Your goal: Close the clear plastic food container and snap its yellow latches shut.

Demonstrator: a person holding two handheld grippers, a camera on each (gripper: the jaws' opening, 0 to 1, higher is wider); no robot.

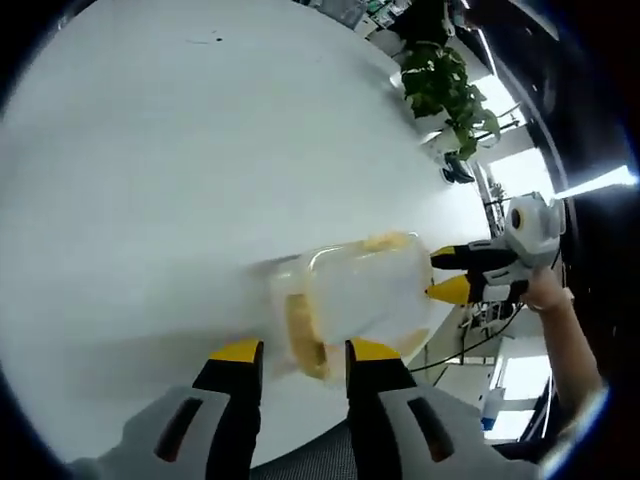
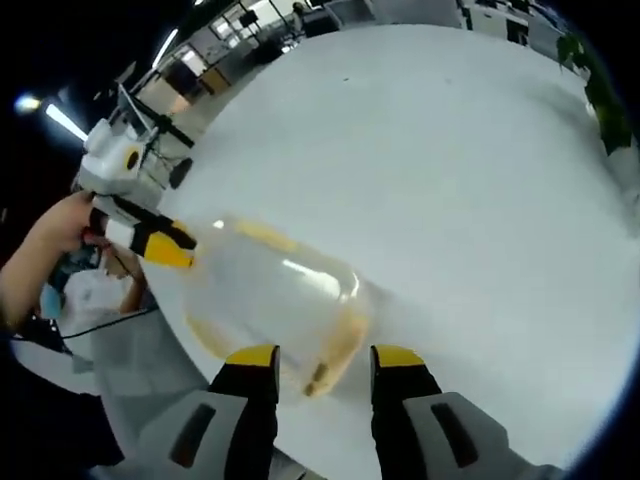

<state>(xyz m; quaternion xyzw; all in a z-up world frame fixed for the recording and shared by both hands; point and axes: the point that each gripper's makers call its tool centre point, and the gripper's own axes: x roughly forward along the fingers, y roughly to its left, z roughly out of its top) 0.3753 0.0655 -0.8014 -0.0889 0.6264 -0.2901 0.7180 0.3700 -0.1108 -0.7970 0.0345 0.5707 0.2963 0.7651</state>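
The clear plastic container (image 1: 355,285) lies near the edge of a white round table (image 1: 180,150), lid on top. One of its yellow latches (image 1: 305,340) sits at the near end, between the jaws of my left gripper (image 1: 305,352), which stands open. My right gripper (image 1: 447,271) comes in from the right, its yellow tips apart at the container's far end. In the right gripper view the container (image 2: 270,295) lies just ahead of my right gripper (image 2: 325,358), which is open around a yellow latch (image 2: 330,362). The left gripper (image 2: 160,245) is at the opposite end.
A potted plant (image 1: 445,85) stands at the table's far edge (image 2: 590,90). A hand (image 1: 548,290) holds the right gripper, and another hand (image 2: 50,235) holds the left. Office desks (image 2: 200,60) lie beyond the table. The wide tabletop (image 2: 450,180) stretches away behind the container.
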